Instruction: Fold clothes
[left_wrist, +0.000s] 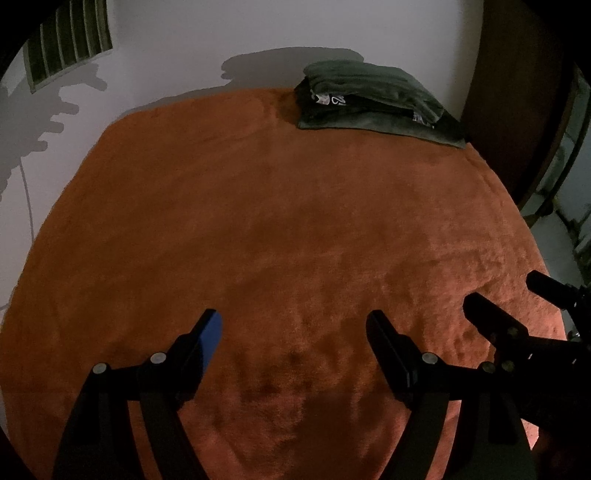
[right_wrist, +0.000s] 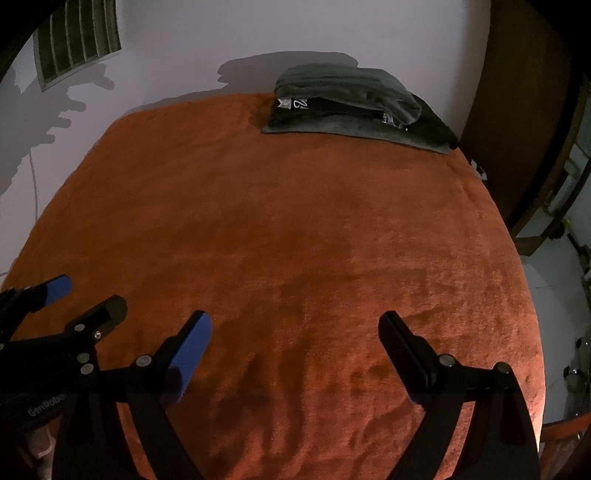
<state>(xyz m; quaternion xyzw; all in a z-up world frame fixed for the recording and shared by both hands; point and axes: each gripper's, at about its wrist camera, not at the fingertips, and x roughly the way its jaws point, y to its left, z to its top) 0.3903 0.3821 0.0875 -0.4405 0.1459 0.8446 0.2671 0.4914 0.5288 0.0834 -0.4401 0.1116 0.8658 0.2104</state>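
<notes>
Right now both of my grippers hang over a big fuzzy orange blanket (left_wrist: 280, 229). My left gripper (left_wrist: 293, 328) has its two fingers spread wide apart, and nothing is between them, just orange fuzz below. One finger wears a blue pad (left_wrist: 212, 341); the other looks all black from here. My right gripper (right_wrist: 295, 330) is the same: fingers far apart, nothing held, a blue pad (right_wrist: 192, 349) on one finger.

My two grippers sit side by side, near each other but not touching. From the left camera I see the right gripper's dark fingers poking in at the right edge. From the right camera I see the left gripper's fingers poking in at the left edge.

Far ahead of my fingers, at the far right corner of the blanket, sits a pile of folded clothes (left_wrist: 376, 99). They are dark green and stacked neatly, with a bit of white print peeking out between the layers. The pile is well apart from both grippers.

Past the blanket is a pale wall (left_wrist: 184, 44) with shadows on it. Up high to the left of my fingers is a window with bars (right_wrist: 77, 40). To the right of the pile is a dark brown wooden thing (right_wrist: 517, 92); I cannot tell what it is.
</notes>
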